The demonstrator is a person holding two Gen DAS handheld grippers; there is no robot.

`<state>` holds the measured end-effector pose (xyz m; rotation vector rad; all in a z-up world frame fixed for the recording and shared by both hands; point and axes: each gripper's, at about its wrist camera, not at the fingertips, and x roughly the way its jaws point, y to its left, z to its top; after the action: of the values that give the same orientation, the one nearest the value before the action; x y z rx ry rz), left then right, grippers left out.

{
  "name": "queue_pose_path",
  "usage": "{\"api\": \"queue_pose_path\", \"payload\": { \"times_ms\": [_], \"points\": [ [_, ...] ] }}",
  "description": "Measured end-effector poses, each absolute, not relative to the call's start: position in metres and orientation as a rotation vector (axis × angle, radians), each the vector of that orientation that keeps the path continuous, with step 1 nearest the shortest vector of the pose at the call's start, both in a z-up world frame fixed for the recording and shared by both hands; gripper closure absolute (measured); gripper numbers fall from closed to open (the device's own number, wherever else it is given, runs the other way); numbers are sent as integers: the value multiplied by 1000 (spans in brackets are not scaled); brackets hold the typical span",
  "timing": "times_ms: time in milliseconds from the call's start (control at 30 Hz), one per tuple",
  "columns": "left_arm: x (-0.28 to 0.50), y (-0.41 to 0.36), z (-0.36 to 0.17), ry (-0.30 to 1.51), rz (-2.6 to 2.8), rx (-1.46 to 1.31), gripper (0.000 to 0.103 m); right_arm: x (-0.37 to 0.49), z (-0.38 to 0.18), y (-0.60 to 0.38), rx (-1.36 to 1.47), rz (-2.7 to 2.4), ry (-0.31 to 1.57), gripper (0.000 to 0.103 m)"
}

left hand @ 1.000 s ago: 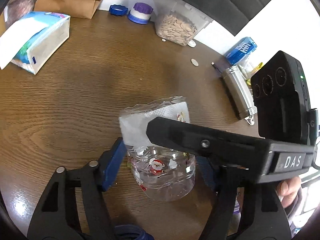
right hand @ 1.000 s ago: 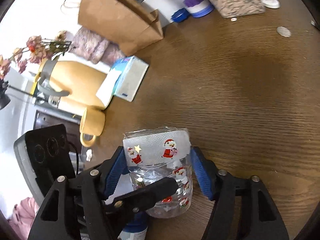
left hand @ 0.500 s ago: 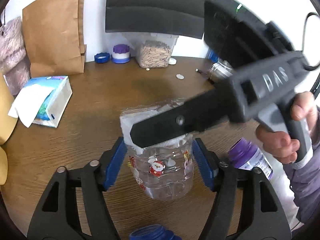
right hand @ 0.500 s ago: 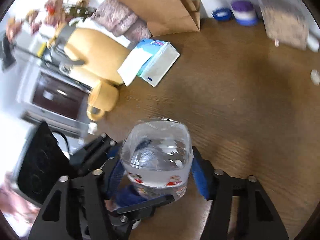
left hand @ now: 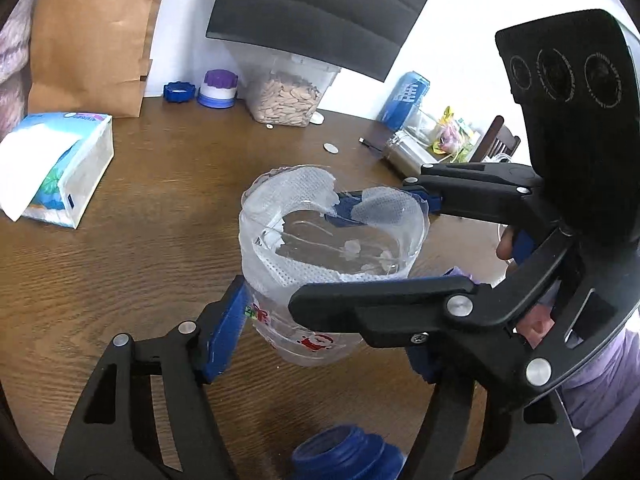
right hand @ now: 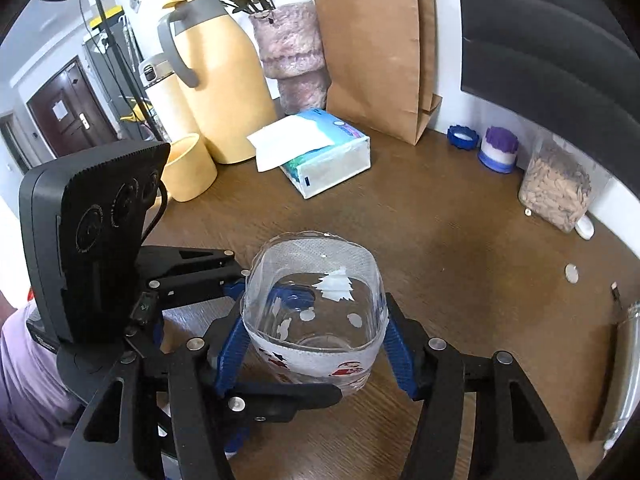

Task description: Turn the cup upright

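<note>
Gripping: both my tongs clamp 1 clear cup (left hand: 332,248), mouth up, tilted a bit.
Left tongs (left hand: 320,320): blue pads against the cup's lower wall; left pad (left hand: 224,332) clear, right pad hidden behind my other tool.
Right tongs (right hand: 316,344): closed on the cup, 2 blue pads (right hand: 230,340) pressing its sides below the white band.
Cup: held above the wood table (right hand: 460,248), between both sets of fingers; Santa stickers on the wall; base contact with table, cannot tell.
Ahead of left tongs: seed box (left hand: 286,96), purple jar (left hand: 219,89), coin (left hand: 330,148).
Left of left tongs: tissue pack (left hand: 60,164), paper bag (left hand: 96,36).
Ahead-left of right tongs: yellow jug (right hand: 222,80), yellow mug (right hand: 188,168).
</note>
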<state>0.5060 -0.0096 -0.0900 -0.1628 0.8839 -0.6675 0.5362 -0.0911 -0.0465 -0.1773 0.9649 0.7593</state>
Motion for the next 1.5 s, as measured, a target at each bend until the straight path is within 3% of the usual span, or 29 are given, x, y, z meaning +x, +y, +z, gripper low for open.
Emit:
{"api": "queue_pose_path", "payload": {
  "times_ms": [267, 567, 633, 700, 733, 833, 1167, 1500],
  "points": [
    [522, -15, -125, 1035, -630, -110, 36, 526, -67, -94, -146, 728, 984, 34],
    [515, -11, -127, 1014, -606, -100, 36, 520, -65, -91, -155, 700, 981, 34],
    [514, -9, -124, 1013, -567, -93, 26, 518, -62, -93, -152, 676, 981, 33],
    [509, -1, -115, 1000, -509, -99, 16, 514, -53, -98, -139, 654, 971, 24],
    [506, 2, -110, 992, -493, -101, 16, 509, -46, -102, -131, 647, 957, 19],
    [489, 14, -85, 947, -448, -97, 12, 485, -23, -112, -110, 631, 918, 19],
    [336, 31, 3, 721, -238, -52, 0, 338, 35, -155, -136, 447, 824, 19],
    [185, 12, 2, 640, -143, -2, 0, 195, 15, -184, -66, 329, 770, 19]
  ]
}}
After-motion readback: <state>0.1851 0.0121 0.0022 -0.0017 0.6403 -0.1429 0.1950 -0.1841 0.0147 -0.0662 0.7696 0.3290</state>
